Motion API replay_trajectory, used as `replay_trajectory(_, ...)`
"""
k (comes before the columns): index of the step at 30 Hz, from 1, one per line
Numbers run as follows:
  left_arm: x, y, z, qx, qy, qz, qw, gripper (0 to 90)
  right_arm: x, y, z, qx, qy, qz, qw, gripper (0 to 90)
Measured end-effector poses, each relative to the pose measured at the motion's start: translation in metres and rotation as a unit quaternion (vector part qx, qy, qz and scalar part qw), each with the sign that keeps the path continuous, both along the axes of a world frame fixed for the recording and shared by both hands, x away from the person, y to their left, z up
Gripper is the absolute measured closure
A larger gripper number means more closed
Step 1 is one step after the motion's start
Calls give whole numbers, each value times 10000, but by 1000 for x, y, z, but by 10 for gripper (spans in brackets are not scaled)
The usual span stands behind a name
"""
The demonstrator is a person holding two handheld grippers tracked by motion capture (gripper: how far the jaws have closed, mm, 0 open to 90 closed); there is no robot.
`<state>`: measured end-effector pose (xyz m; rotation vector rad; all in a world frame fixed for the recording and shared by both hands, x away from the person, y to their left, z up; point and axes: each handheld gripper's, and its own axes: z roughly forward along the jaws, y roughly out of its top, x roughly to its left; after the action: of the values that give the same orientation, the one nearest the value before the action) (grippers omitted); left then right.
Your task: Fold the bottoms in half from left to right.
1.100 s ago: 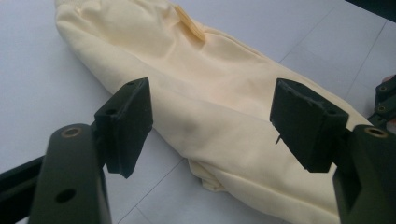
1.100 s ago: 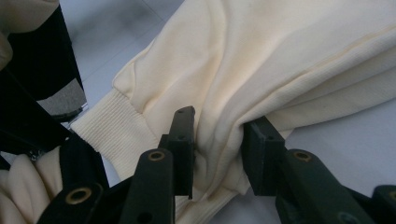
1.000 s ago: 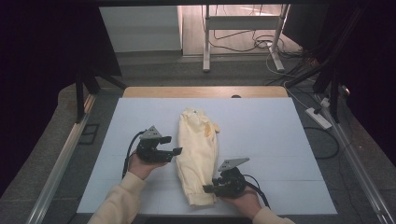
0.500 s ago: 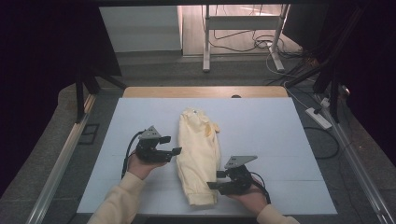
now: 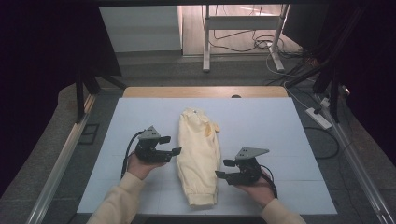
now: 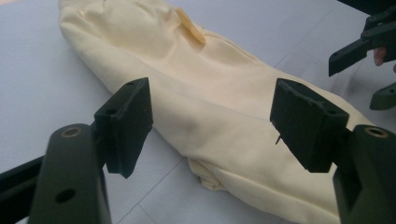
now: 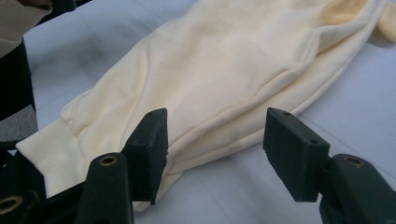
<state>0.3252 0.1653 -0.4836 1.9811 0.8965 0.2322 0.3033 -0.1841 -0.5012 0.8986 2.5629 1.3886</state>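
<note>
Pale yellow garment (image 5: 199, 154), folded lengthwise into a long narrow bundle, lying flat along the middle of the white table (image 5: 280, 121), ribbed cuff end nearest the person, soft creases along its edges

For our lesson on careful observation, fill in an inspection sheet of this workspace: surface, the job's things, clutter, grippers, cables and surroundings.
Surface: pale blue table top, flat, with faint seam lines.
Job's things: cream garment, folded long and narrow, ribbed cuff toward the person.
Clutter: nothing seen on the table top.
Grippers: left hand-held gripper open, beside the garment's left edge; right hand-held gripper open, its jaws have just been opening, nothing clamped, beside the garment's right edge.
Cables: black cable trails from the left gripper; floor cables beyond the table.
Surroundings: power strip at right, white stand legs behind, dark drapes.
</note>
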Motion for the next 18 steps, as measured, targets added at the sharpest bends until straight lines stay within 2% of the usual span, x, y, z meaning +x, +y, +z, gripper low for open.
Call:
replay_trajectory(10, -1, 1, 0, 22, -23, 7, 10000, 292, 6, -6, 0, -9, -71, -149, 9999, 396)
replay_trajectory(14, 1, 3, 0, 32, -22, 23, 10000, 290, 14, -5, 2, -107, -183, -207, 9996, 390)
replay_trajectory(18, 1, 4, 0, 34, -24, 49, 10000, 290, 21, -8, 7, -29, -252, -279, 9993, 387)
